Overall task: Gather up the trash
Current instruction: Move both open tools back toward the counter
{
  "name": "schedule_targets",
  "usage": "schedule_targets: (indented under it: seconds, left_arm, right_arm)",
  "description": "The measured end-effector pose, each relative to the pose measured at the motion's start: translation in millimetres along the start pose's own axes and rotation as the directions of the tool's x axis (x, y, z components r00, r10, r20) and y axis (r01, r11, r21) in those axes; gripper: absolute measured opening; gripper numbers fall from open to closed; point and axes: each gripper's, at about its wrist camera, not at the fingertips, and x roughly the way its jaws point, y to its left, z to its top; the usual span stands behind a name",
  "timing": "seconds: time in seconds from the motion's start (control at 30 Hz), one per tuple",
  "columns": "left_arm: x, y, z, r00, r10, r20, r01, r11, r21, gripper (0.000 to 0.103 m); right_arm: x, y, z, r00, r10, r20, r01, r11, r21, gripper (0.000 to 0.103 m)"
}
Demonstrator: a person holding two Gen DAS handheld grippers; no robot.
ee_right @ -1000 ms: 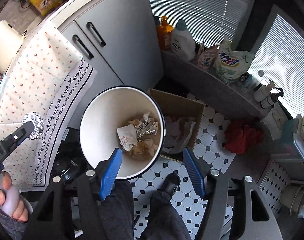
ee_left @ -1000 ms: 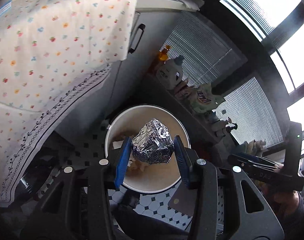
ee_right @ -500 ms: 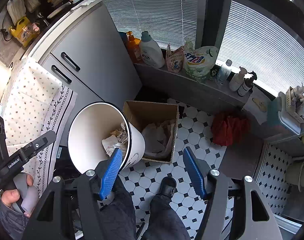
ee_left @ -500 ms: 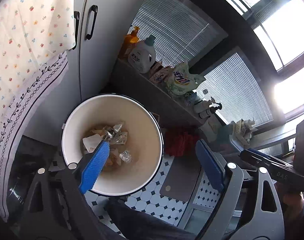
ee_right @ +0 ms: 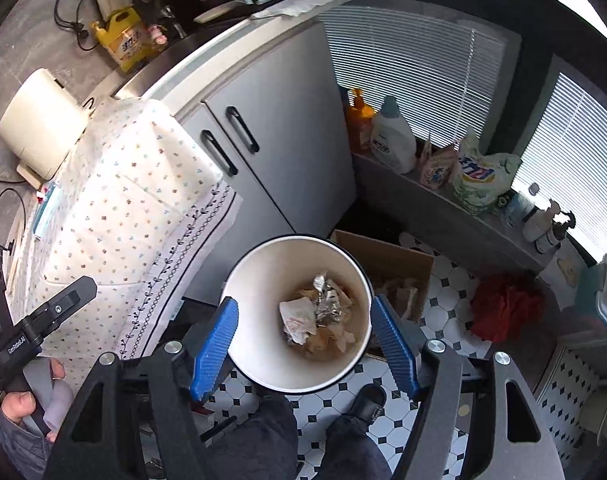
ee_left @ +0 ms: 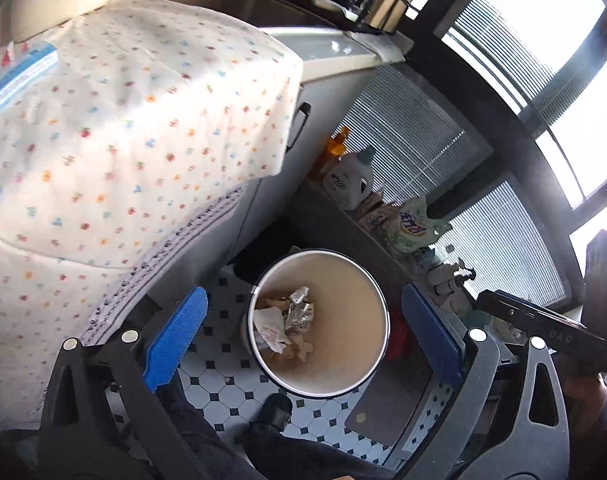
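A white round bin (ee_left: pixel 343 360) stands on the tiled floor, also seen in the right wrist view (ee_right: pixel 263 280). Inside it lie a crumpled foil ball (ee_left: pixel 301 312) (ee_right: pixel 327 304), a white wrapper (ee_right: pixel 299 318) and brown paper scraps. My left gripper (ee_left: pixel 303 340) hovers high above the bin, its jaws opening wide with nothing between the blue pads (ee_left: pixel 175 340). My right gripper (ee_right: pixel 305 346) also hangs above the bin, jaws opening and empty, with the bin far below them. A hand holds the left tool's black body (ee_right: pixel 43 320) at the lower left.
A cardboard box (ee_right: pixel 395 264) with paper sits behind the bin. A red cloth (ee_right: pixel 503 312) lies on the floor. Detergent bottles (ee_right: pixel 391 140) line a low ledge. A flowered cloth (ee_right: pixel 135 200) drapes the counter beside grey cabinet doors (ee_right: pixel 287 160). The person's shoe (ee_right: pixel 367 404) is below.
The left gripper let go of the foil ball, which now lies in the bin, and its jaws spread wide. Both grippers rose away from the bin. The right jaws widened slightly.
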Motion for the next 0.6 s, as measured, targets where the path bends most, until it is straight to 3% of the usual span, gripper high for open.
schedule_targets:
  seconds: [0.3, 0.6]
  left_arm:
    - [-70.3, 66.1, 31.9, 0.987, 0.079, 0.142, -0.069, 0.995, -0.072, 0.097]
    - [-113.4, 128.9, 56.4, 0.964, 0.133, 0.231, -0.106, 0.986, -0.128, 0.097]
  right_arm:
    - [-1.3, 92.1, 30.9, 0.996, 0.08, 0.039, -0.076, 0.991, -0.107, 0.075]
    - [3.5, 175.9, 51.7, 0.989, 0.132, 0.063, -0.118, 0.975, -0.189, 0.079]
